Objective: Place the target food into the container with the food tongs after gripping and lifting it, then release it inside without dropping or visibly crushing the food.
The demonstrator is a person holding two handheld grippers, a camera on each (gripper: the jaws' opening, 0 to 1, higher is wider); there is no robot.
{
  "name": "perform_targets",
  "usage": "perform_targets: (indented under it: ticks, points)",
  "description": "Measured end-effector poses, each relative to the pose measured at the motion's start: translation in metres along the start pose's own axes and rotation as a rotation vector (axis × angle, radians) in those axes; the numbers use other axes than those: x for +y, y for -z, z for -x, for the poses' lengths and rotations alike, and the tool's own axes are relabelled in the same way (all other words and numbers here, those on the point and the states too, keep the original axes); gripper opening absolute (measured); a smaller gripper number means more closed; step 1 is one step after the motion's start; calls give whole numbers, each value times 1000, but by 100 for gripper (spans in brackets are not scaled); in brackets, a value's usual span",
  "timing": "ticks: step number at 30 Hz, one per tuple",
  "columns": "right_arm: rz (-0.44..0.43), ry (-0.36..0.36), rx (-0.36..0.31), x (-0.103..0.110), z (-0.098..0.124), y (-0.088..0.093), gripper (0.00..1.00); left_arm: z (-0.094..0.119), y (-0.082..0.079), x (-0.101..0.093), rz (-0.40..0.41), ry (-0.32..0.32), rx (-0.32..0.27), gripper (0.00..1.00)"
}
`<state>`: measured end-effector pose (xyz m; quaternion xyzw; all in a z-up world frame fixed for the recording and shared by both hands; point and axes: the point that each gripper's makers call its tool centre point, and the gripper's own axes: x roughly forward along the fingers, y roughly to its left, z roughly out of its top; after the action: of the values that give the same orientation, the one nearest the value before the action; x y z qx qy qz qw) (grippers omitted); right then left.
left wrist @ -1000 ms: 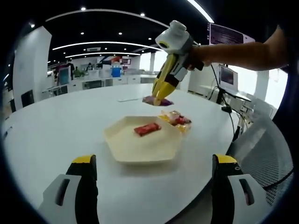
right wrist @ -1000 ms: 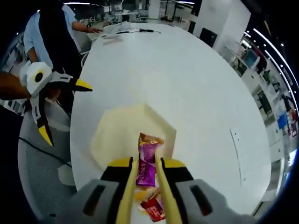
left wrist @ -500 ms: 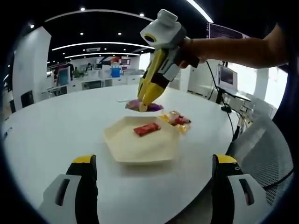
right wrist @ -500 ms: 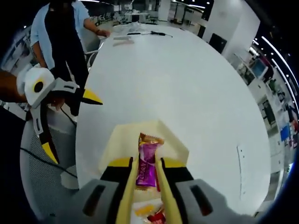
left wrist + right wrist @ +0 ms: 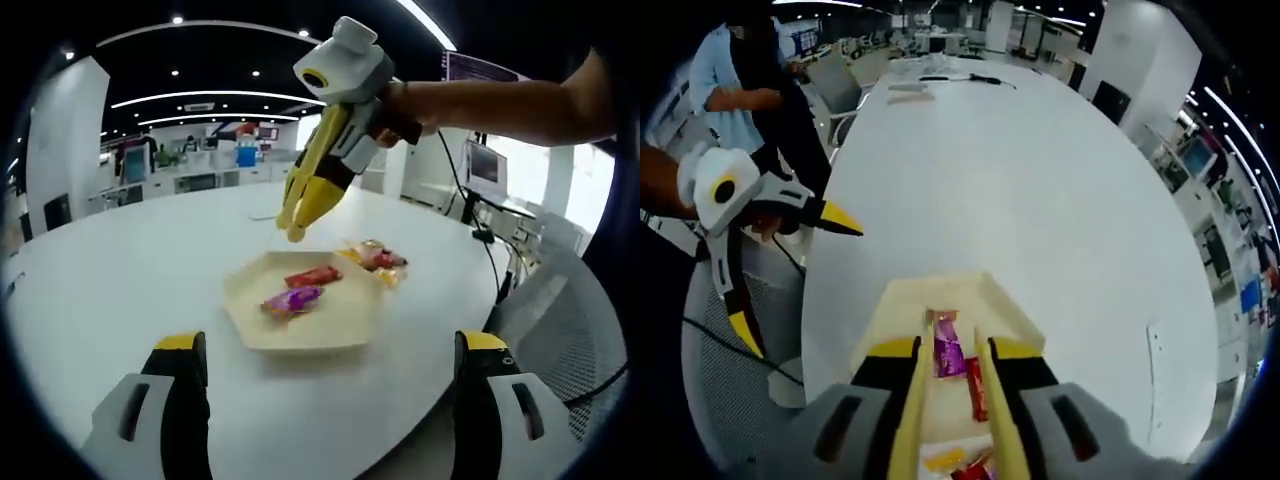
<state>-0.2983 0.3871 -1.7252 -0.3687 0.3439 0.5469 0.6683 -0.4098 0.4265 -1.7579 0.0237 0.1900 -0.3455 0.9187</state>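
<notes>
A cream hexagonal plate (image 5: 250, 290) sits on the white round table (image 5: 120, 260). On it lie a purple-wrapped candy (image 5: 291, 299) and a red-wrapped candy (image 5: 312, 276). My right gripper (image 5: 292, 228) hangs above the plate's far side, its jaws slightly parted and holding nothing. In the right gripper view, the purple candy (image 5: 947, 355) and the red candy (image 5: 976, 385) lie on the plate (image 5: 900, 310), seen between that gripper's (image 5: 952, 345) yellow jaws. My left gripper (image 5: 332, 350) stays wide open at the table's near edge, well short of the plate, and appears as the left gripper (image 5: 800, 288) in the right gripper view.
Several loose wrapped candies (image 5: 375, 258) lie on the table just beyond the plate's right side. A grey mesh chair (image 5: 560, 320) stands at the table's edge. A person (image 5: 750, 90) stands beside the table, and small items (image 5: 940, 78) lie at the far end.
The purple candy left the right gripper's jaws and now lies on the plate beside the red one. The right gripper shifted slightly left above the plate. The left gripper held still.
</notes>
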Motion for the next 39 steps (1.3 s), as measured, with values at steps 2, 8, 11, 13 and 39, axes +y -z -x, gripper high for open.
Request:
perform_targets:
  ticks: [2,8,11,13,39]
  points:
    - [0,6,-2,0,1,1,26,0,0,0,0,-1,-1,100]
    - [3,11,-10,-4,4,1,26,0,0,0,-1,-1,1,100]
    - [-1,7,-21,-4,6,1,26,0,0,0,-2,-2,1,100]
    - [-3,12,-28,-5,8,1,26,0,0,0,-2,-2,1,100]
    - [-40,16,-71,-8,31,37,27,0,0,2,-11,-14,-1,100]
